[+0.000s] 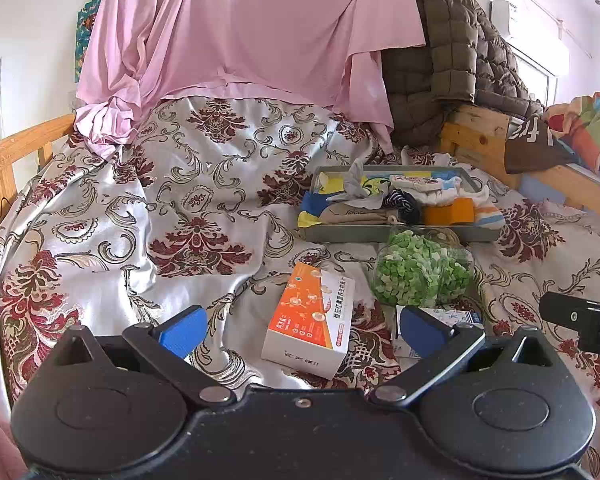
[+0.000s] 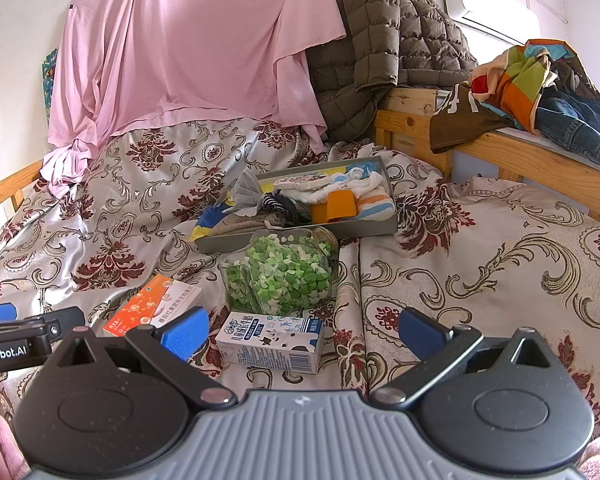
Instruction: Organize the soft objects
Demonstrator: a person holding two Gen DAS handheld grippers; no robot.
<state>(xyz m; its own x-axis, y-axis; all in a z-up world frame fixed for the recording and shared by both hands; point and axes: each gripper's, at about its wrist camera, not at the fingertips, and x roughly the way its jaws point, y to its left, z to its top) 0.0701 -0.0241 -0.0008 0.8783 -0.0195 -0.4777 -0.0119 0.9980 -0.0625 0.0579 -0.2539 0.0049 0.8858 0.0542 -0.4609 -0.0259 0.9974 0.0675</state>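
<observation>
A grey tray point(image 1: 384, 235) point(image 2: 300, 238) lies on the patterned bedspread and holds several rolled socks and soft cloths, among them an orange one point(image 1: 448, 213) point(image 2: 340, 205) and a grey one point(image 1: 356, 190) point(image 2: 246, 196). My left gripper point(image 1: 300, 330) is open and empty, low over the bed, in front of an orange and white box point(image 1: 310, 324). My right gripper point(image 2: 302, 332) is open and empty, in front of a small milk carton point(image 2: 270, 338). The left gripper also shows at the left edge of the right wrist view point(image 2: 24, 326).
A clear jar of green and white pieces point(image 1: 422, 270) point(image 2: 280, 270) lies between the tray and the boxes. A pink sheet point(image 1: 240, 28) and a brown quilted jacket point(image 2: 392, 36) hang behind. A wooden bed rail point(image 2: 520, 152) with clothes runs at the right.
</observation>
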